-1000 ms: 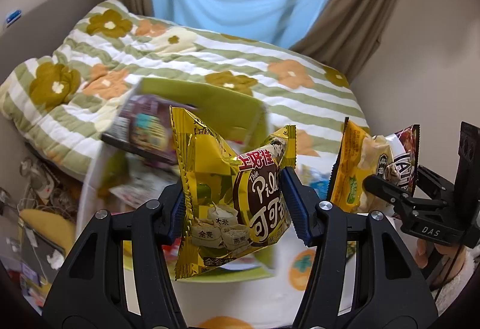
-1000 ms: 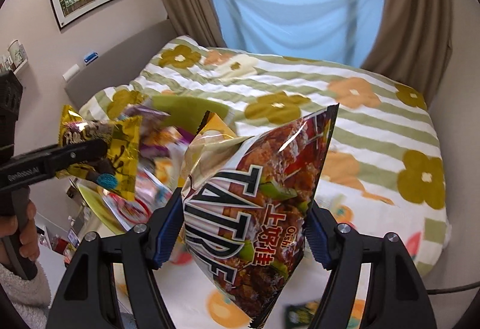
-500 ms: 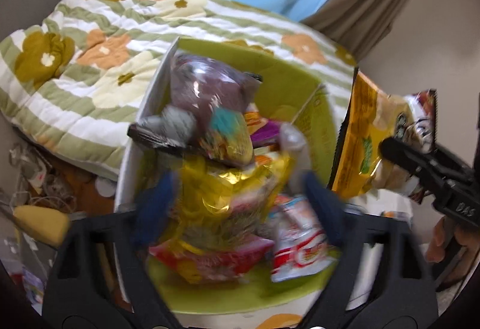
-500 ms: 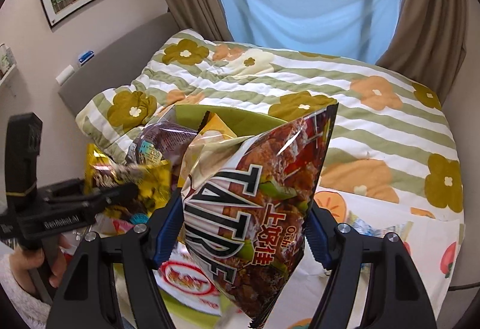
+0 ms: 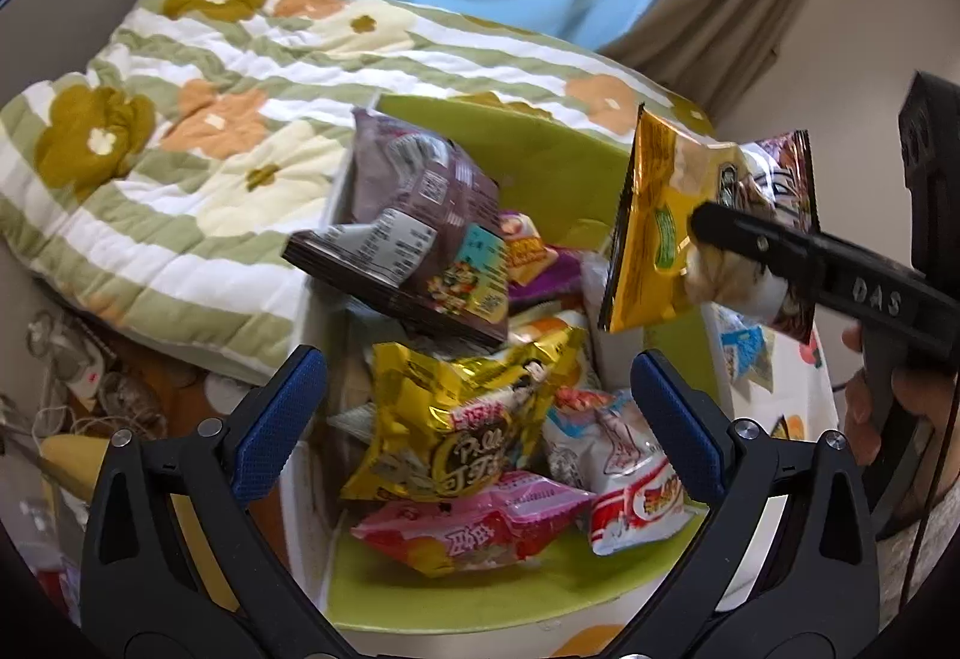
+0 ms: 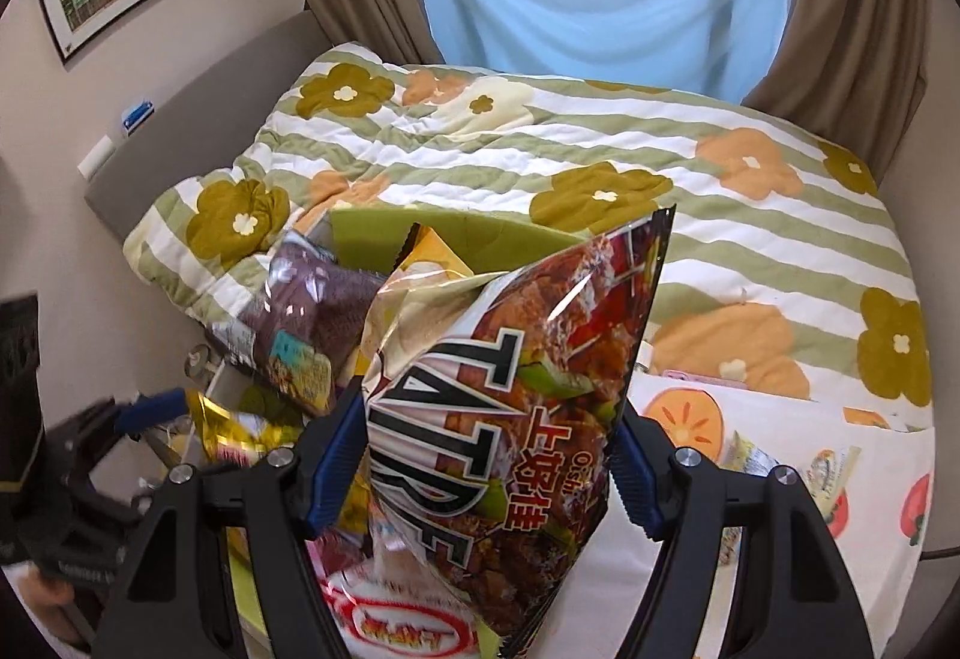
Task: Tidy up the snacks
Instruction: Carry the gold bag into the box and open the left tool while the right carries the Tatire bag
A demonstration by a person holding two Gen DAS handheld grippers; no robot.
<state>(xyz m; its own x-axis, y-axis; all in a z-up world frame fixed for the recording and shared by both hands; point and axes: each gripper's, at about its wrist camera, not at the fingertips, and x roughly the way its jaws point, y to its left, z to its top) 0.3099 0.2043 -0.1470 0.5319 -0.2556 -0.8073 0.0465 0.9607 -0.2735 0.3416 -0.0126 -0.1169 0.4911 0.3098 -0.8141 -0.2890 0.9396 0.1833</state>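
Over the green box [image 5: 540, 167], my left gripper [image 5: 480, 419] stands wide and empty, the gold packet [image 5: 462, 431] lying below on the pile inside. My right gripper [image 6: 480, 461] clamps the red chip bag [image 6: 516, 389] upright beside the box. Next, I judge, that bag goes over the box and gets dropped in.

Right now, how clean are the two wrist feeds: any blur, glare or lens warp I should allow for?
Left wrist view: mostly sharp, slight smear on the purple bag; glare on the gold foil bag in the green box. Right wrist view: held chip bag is sharp, with window glare near its top; the left gripper is motion-blurred. Both views: fisheye bending, dark corners.
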